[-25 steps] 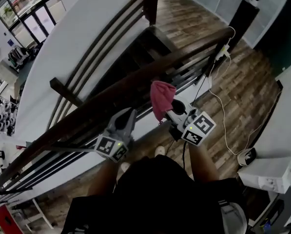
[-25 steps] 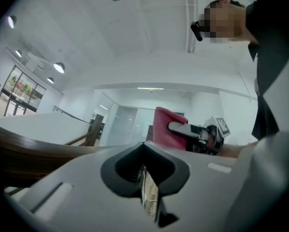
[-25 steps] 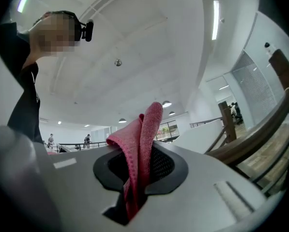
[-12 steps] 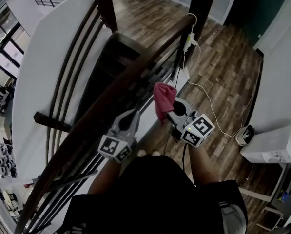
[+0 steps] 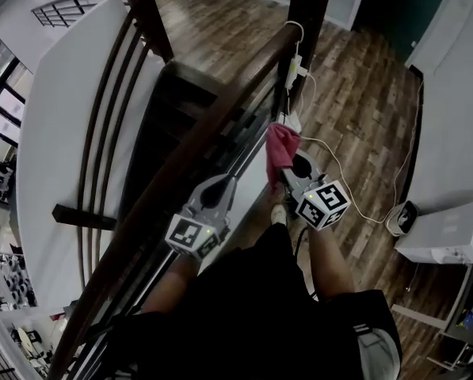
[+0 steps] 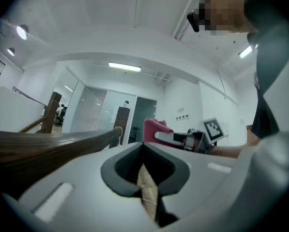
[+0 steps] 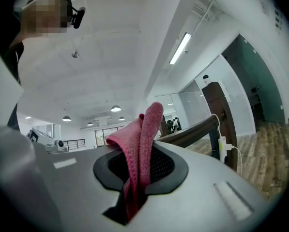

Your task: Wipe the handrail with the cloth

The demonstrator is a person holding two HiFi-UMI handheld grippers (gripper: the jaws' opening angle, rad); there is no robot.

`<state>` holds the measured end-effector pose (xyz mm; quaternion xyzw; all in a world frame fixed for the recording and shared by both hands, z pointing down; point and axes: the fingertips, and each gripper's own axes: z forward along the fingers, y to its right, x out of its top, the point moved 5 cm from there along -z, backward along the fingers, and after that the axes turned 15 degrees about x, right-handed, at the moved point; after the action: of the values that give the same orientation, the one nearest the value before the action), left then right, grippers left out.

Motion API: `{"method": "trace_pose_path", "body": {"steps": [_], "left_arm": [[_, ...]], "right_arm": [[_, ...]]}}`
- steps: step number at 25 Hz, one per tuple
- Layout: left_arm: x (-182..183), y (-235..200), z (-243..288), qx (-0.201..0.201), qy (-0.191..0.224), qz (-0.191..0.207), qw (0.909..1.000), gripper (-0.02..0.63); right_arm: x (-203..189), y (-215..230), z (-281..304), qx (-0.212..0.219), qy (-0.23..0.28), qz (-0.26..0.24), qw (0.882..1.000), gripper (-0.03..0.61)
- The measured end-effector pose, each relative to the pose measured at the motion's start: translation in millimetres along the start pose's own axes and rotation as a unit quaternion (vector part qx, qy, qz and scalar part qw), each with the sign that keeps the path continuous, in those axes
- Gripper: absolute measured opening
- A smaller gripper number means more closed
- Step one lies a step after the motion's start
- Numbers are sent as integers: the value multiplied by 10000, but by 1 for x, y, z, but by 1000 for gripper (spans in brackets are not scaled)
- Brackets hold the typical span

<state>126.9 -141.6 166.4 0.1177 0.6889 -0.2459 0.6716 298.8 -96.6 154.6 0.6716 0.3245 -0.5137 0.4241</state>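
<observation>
1. pink fuzzy cloth (image 7: 142,134) clamped tight in the right gripper (image 7: 134,187), top end sticking up out of the jaws.
2. held just beside the dark brown wooden handrail (image 5: 190,145), floor side. can't tell if touching.
3. left gripper (image 6: 147,187) pinched together on nothing, close by the rail, lower down.
4. white cable (image 5: 355,196) trailing over the wood plank floor (image 5: 355,93).

lower end of the handrail (image 5: 204,153) beyond the head view's bottom edge

wood floor (image 5: 363,85), white walls (image 5: 458,133), perhaps windows (image 5: 0,105)
</observation>
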Motion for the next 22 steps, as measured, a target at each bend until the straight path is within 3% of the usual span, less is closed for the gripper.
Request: {"method": "trace_pose_path", "body": {"steps": [17, 22], "left_arm": [[-46, 23, 228, 663, -460, -73, 9967, -2], [-60, 12, 257, 946, -709, 105, 9929, -2]], "right_arm": [[-24, 271, 47, 167, -1183, 259, 9925, 46], [-54, 302, 76, 346, -2046, -312, 9777, 46]]}}
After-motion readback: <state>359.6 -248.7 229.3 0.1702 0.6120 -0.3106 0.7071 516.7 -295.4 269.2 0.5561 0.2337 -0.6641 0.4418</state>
